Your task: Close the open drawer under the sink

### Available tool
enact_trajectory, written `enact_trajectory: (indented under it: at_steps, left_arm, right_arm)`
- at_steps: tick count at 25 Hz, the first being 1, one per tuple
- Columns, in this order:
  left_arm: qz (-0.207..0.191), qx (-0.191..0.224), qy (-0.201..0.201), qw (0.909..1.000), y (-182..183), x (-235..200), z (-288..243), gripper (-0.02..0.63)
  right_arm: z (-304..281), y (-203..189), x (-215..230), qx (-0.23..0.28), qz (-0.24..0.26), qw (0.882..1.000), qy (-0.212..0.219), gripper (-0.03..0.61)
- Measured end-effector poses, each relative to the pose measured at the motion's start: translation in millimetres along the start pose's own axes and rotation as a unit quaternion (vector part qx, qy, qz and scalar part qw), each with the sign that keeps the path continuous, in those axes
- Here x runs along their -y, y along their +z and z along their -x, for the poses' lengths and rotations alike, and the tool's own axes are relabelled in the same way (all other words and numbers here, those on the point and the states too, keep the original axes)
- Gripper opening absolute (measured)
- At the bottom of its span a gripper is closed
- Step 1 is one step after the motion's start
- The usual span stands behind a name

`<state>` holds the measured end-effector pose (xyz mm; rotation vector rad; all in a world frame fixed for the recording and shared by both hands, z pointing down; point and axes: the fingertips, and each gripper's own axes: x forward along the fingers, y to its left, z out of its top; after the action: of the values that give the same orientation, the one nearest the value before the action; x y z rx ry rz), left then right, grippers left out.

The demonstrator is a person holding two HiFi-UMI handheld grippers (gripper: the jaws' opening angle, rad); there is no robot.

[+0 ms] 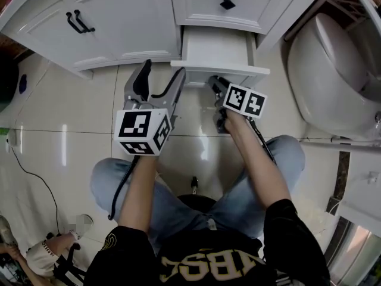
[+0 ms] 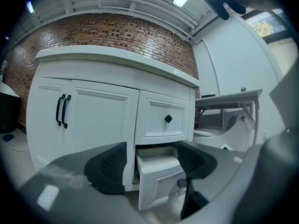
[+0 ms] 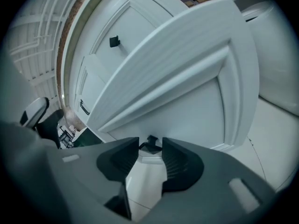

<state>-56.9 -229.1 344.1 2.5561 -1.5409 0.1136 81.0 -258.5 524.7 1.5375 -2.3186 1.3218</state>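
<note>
The white lower drawer under the sink counter stands pulled out of the vanity. My right gripper is against its front panel, low down, shut on the small black knob that shows between its tips. My left gripper is open and holds nothing. It hangs just left of the drawer, a little above the floor. In the left gripper view the open drawer shows between and beyond the two dark pads.
Above the open drawer sits a shut drawer with a black diamond knob. Two cabinet doors with black handles lie to the left. A white toilet stands close on the right. My knees and a stool are below; a cable trails on the tiled floor.
</note>
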Motion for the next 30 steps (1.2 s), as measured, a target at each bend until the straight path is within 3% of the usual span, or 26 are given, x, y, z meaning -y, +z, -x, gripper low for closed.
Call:
enact_trajectory:
  at_steps: [11,17,22,26,30]
  left_arm:
    - [-0.016,-0.028,0.014,0.9994,-14.5,-58.8,-15.8,0.341]
    - [-0.035,-0.053,0.023,0.9977,-25.7,-84.2,-19.6,0.341]
    - [0.006,-0.046,0.012,0.9988,-20.6,-85.4,-31.1,0.341]
    - [-0.002,-0.034,0.003,0.9994,-10.7,-64.7,-29.2,0.341]
    - [0.015,-0.018,0.002,0.9997,4.3,-50.1,-14.8,0.341]
  right_arm:
    - [-75.7,92.8,24.5,0.116,0.017,0.992,-0.048,0.155]
    - [-90.7,107.1,31.0,0.118,0.04,0.985,-0.12,0.172]
    - [-92.8,108.5,30.9,0.107,0.038,0.988,-0.103,0.172]
    - [-90.0,106.5,30.8,0.093,0.055,0.99,-0.086,0.178]
    - [-66.0,107.8,-2.3,0.106,0.084,0.99,-0.046,0.291]
